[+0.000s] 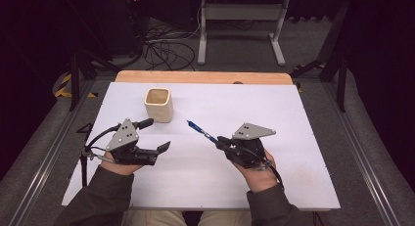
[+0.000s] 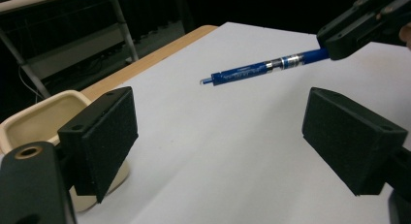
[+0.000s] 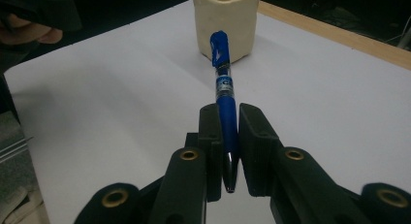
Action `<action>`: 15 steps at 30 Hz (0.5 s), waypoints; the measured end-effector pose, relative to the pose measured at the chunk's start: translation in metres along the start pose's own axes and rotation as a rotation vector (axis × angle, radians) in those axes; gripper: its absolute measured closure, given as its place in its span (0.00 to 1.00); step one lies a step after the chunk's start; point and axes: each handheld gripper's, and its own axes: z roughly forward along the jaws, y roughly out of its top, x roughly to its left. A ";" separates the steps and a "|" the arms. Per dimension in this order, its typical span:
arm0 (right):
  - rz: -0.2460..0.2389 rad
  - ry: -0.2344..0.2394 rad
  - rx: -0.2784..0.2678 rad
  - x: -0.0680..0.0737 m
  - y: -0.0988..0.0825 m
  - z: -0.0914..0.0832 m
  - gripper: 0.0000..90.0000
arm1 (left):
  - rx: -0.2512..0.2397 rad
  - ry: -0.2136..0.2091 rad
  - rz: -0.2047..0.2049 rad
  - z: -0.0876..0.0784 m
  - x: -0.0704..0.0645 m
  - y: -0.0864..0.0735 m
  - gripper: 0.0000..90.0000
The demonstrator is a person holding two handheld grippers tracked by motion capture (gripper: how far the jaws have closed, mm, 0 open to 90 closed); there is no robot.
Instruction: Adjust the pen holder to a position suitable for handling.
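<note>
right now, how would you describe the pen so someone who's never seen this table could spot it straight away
Start at the white sheet covering the table and find the cream square-mouthed cup near its far left. To the right of the cup, the right gripper is shut on a slim blue plastic pen, lifted off the sheet and pointing towards the cup. It is the one blue thing there.

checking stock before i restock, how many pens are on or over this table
1: a blue pen, clamped in the right gripper, pointing toward the cream cup. The cup's inside looks empty.

Print on blue pen (image 2: 261, 69) barrel label — too blurred to read.
</note>
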 end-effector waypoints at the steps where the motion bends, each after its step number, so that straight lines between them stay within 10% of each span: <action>1: 0.000 0.000 0.000 0.000 0.000 0.000 0.90 | 0.003 0.005 0.004 0.001 -0.001 0.000 0.16; 15: 0.034 0.083 0.034 -0.003 0.023 0.001 0.90 | 0.075 0.059 0.143 0.015 -0.011 -0.006 0.27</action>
